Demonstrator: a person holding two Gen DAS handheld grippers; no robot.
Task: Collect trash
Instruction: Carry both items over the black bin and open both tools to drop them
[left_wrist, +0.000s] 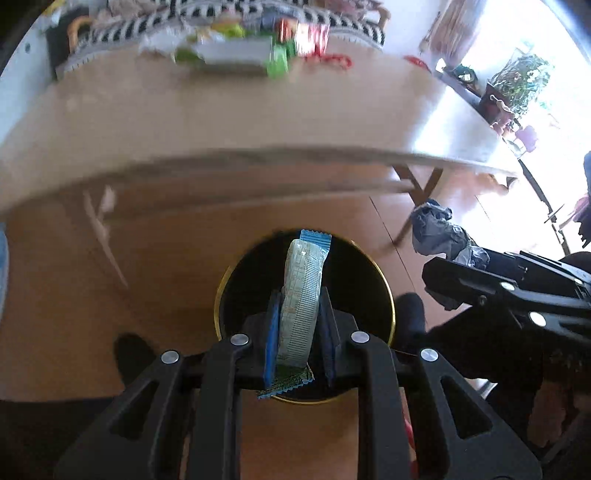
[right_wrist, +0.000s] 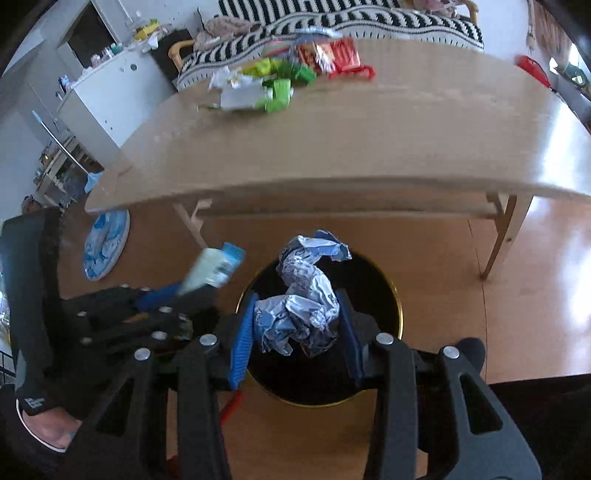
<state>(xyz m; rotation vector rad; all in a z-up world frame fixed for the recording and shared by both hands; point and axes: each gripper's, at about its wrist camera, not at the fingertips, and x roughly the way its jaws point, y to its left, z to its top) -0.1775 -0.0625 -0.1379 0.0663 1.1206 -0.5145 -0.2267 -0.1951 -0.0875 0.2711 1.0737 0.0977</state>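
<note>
My left gripper (left_wrist: 297, 314) is shut on a long pale green snack wrapper with blue ends (left_wrist: 301, 295), held upright over the dark mouth of a round black bin with a gold rim (left_wrist: 391, 314). My right gripper (right_wrist: 295, 321) is shut on a crumpled silver-blue foil wrapper (right_wrist: 303, 295), also above the bin (right_wrist: 397, 299). In the right wrist view the left gripper (right_wrist: 192, 291) and its wrapper (right_wrist: 212, 267) show at the left. The right gripper's foil wrapper (left_wrist: 439, 232) shows at the right of the left wrist view.
Beyond the bin stands a wooden table (right_wrist: 369, 140) with a pile of coloured wrappers (right_wrist: 280, 79) at its far side. A striped sofa (right_wrist: 369, 22) lies behind it. A blue-white round object (right_wrist: 105, 245) rests on the wooden floor at left. A white cabinet (right_wrist: 107, 92) stands far left.
</note>
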